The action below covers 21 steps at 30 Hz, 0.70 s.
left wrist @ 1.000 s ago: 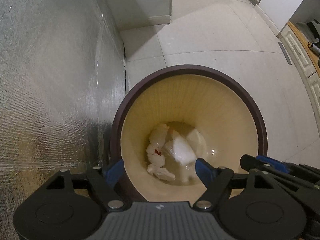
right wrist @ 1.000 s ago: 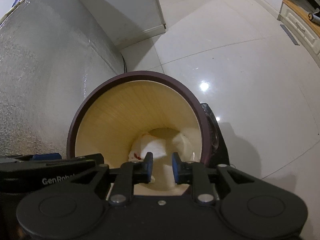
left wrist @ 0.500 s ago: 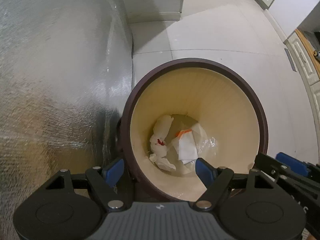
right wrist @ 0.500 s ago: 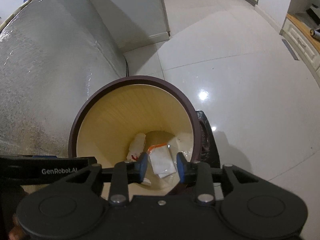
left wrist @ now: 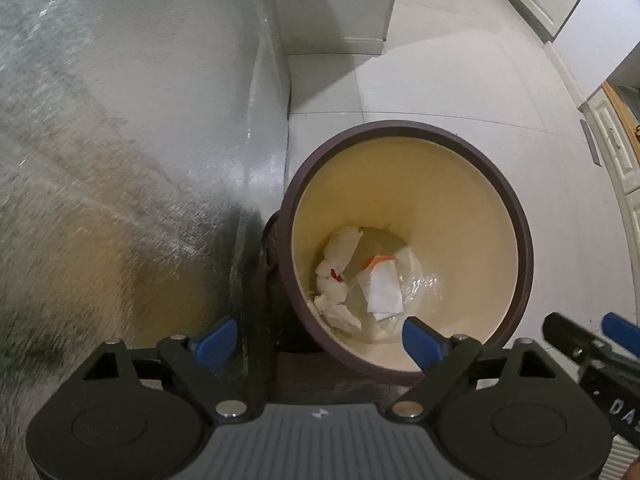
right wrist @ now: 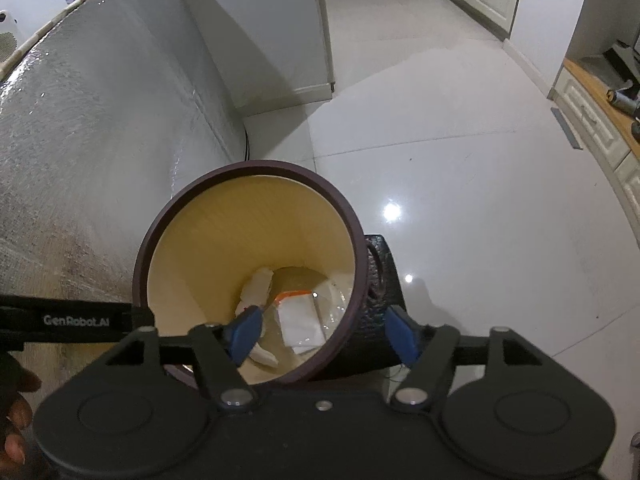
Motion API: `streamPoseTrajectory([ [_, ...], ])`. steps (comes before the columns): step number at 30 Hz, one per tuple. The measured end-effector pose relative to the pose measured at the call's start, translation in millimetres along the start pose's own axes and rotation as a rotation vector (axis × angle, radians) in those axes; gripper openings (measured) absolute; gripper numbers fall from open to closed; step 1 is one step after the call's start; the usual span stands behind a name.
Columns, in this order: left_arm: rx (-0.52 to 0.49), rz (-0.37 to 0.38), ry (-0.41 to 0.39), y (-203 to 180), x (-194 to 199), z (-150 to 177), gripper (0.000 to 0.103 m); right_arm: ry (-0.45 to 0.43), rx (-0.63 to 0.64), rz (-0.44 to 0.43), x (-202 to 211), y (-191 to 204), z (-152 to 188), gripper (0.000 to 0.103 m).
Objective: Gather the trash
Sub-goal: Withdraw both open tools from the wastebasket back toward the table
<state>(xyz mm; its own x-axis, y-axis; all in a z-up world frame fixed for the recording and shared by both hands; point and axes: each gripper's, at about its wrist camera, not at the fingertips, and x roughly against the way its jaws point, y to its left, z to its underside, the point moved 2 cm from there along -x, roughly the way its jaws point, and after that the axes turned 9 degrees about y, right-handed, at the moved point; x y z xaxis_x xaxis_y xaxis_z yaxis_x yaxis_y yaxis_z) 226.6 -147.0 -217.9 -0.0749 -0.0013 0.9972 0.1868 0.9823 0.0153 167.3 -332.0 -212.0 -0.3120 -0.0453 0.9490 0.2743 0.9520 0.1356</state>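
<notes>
A round trash bin (left wrist: 516,216) with a dark brown rim and cream inside stands on the floor; it also shows in the right wrist view (right wrist: 248,170). Inside lie crumpled white tissues (left wrist: 340,256) with a red spot and a clear packet with an orange strip (left wrist: 382,284), also seen in the right wrist view (right wrist: 300,316). My left gripper (left wrist: 318,344) is open and empty above the bin's near rim. My right gripper (right wrist: 324,334) is open and empty above the bin's near right rim.
A silver foil-covered surface (left wrist: 120,140) rises at the left, close to the bin. A black bag (right wrist: 376,292) lies against the bin's right side. Glossy white floor tiles (right wrist: 480,208) spread to the right. A white cabinet (right wrist: 280,32) stands behind.
Both grippers have pulled up and back from the bin. My right gripper has opened from nearly shut to wide. The clear packet now lies at the bin's bottom.
</notes>
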Motion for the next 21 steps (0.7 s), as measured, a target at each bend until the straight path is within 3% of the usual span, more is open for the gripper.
streamPoseTrajectory([
  [5, -0.027, -0.018, -0.030, -1, 7, 15, 0.103, -0.019, 0.004, 0.019, 10, -5, 7, 0.082],
  [13, -0.020, 0.016, -0.069, 3, 19, 38, 0.103, -0.042, 0.014, 0.023, 24, -11, 20, 0.097],
  [21, -0.030, 0.033, -0.120, 0, 38, 58, 0.103, -0.082, 0.031, 0.034, 43, -16, 34, 0.103],
])
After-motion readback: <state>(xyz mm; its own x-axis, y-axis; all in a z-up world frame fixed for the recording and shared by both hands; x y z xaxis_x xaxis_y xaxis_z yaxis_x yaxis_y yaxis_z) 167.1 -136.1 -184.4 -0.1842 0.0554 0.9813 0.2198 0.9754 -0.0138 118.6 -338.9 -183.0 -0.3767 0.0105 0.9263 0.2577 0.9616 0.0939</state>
